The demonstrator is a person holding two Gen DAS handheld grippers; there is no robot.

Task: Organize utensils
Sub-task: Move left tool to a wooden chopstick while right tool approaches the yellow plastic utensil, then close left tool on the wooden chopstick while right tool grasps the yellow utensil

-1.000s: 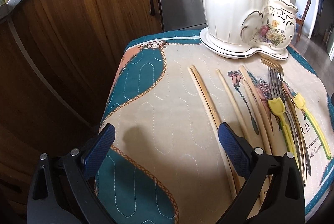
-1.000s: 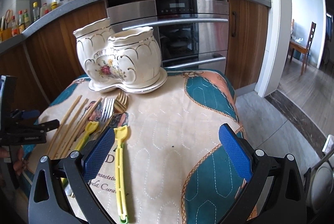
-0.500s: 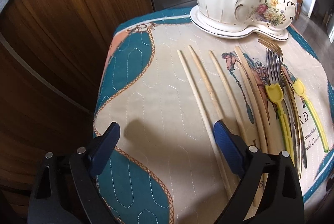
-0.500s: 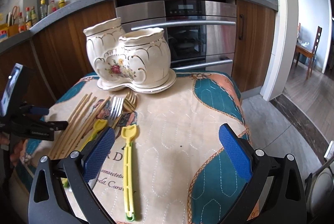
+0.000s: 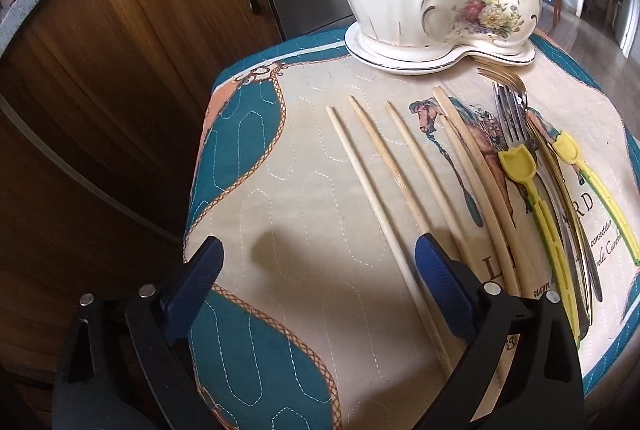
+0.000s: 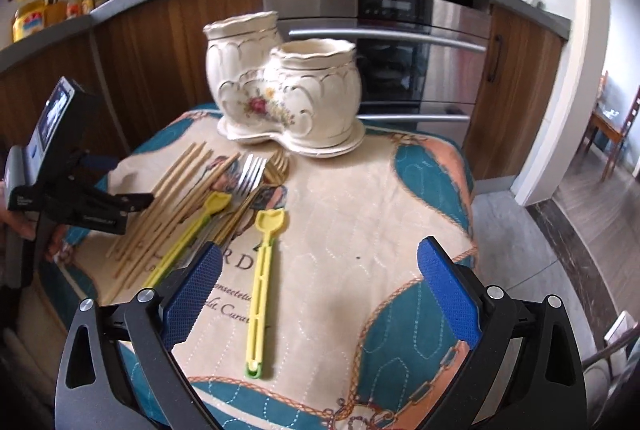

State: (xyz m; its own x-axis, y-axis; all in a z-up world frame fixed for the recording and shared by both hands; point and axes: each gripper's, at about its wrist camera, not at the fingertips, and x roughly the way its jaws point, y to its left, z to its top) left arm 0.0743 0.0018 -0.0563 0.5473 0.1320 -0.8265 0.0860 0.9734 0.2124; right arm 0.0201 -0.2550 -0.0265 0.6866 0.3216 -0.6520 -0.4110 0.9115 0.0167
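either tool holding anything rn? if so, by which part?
Nothing held. Left tool and right tool are both open and empty; chopsticks, forks and yellow utensils lie on the cloth.

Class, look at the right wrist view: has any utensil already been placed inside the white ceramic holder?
No. Both openings of the ceramic holder show nothing sticking out, while the chopsticks and forks lie on the cloth.

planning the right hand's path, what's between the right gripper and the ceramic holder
Right wrist view: mostly bare quilted cloth between the right gripper and the holder. One yellow utensil lies just left of that line, by the left finger.
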